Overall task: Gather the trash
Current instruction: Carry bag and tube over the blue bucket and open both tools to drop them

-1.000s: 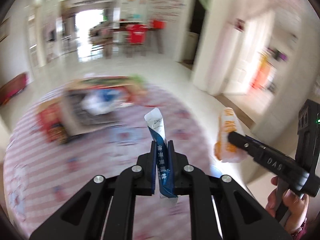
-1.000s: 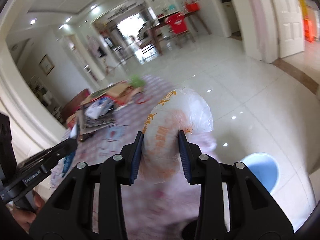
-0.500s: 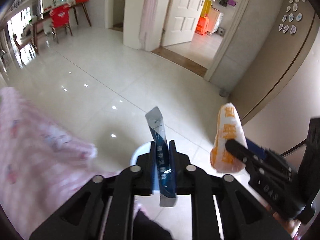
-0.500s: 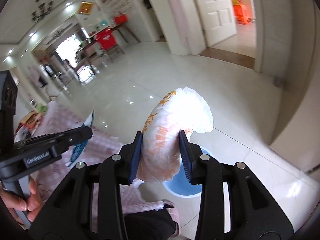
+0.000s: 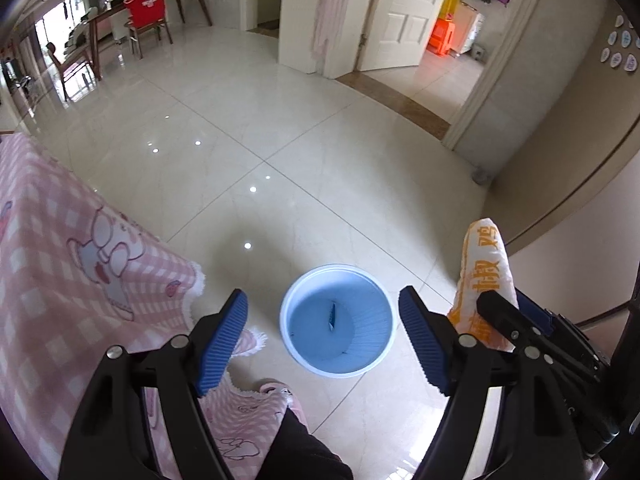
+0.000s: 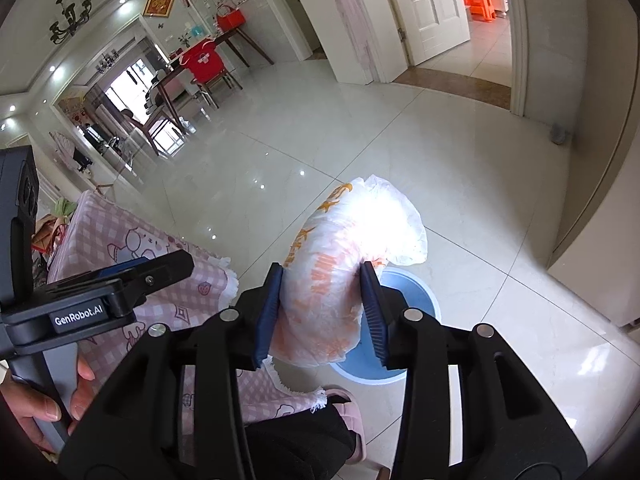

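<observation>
A round blue bin [image 5: 338,330] stands on the floor below me, and a blue and white wrapper [image 5: 331,316] lies inside it. My left gripper [image 5: 324,340] is open and empty right above the bin. My right gripper [image 6: 322,308] is shut on a crumpled white plastic bag with orange print [image 6: 344,272], held above the bin [image 6: 420,292], which the bag partly hides. The bag also shows at the right in the left wrist view [image 5: 486,276]. The left gripper shows at the left in the right wrist view [image 6: 120,288].
A table under a pink checked cloth [image 5: 60,276] stands left of the bin. The person's leg [image 5: 304,452] and pink slipper [image 6: 352,408] are near the bin. Glossy tiled floor [image 5: 280,140], a wall [image 5: 560,140] and an open doorway [image 5: 436,40] lie beyond.
Both grippers swung from over the table to above the bin. My left gripper opened and the wrapper dropped into the bin. The right gripper still holds the bag.
</observation>
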The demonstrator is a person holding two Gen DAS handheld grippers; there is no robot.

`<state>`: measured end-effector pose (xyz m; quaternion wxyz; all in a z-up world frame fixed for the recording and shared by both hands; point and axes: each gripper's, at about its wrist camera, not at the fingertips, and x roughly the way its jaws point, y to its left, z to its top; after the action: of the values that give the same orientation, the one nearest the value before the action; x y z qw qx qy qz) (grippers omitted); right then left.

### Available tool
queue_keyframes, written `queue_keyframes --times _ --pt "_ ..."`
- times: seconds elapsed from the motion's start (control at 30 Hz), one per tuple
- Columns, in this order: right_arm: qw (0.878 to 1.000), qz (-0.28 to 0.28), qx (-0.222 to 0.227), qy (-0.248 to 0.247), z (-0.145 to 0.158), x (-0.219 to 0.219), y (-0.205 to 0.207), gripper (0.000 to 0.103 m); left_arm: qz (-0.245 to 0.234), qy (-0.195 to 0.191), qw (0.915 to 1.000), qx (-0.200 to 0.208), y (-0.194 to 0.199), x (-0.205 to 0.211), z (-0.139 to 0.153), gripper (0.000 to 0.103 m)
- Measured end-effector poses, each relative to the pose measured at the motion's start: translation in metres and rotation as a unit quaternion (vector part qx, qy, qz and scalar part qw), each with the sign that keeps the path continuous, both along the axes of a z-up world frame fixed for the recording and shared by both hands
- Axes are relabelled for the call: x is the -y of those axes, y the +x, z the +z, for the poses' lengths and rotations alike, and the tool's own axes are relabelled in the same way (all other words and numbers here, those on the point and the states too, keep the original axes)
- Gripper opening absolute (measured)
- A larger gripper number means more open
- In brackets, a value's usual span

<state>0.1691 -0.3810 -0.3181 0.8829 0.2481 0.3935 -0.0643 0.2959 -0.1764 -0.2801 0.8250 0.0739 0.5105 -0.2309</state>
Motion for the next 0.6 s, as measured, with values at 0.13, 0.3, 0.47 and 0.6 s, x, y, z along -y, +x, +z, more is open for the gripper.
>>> queue_keyframes --times 0.13,0.3,0.47,0.6 --pt "1.000 0.010 -0.003 -0.001 -0.002 -0.009 0.009 0.041 0.017 0.007 0.9997 0.015 0.000 -0.014 0.007 0.078" --pt "1.000 0.012 0.003 -0.009 -0.001 -0.014 0.024 0.047 0.037 -0.004 0.9987 0.035 0.000 -0.027 0.023 0.079" --pt "1.000 -0.008 0.006 -0.029 -0.001 -0.011 0.029 0.074 0.040 -0.010 0.9983 0.042 0.001 -0.034 0.030 0.080" --pt "1.000 -0.007 0.010 -0.026 0.005 -0.017 0.026 0.074 0.035 -0.005 0.9978 0.056 -0.008 -0.041 0.038 0.080"
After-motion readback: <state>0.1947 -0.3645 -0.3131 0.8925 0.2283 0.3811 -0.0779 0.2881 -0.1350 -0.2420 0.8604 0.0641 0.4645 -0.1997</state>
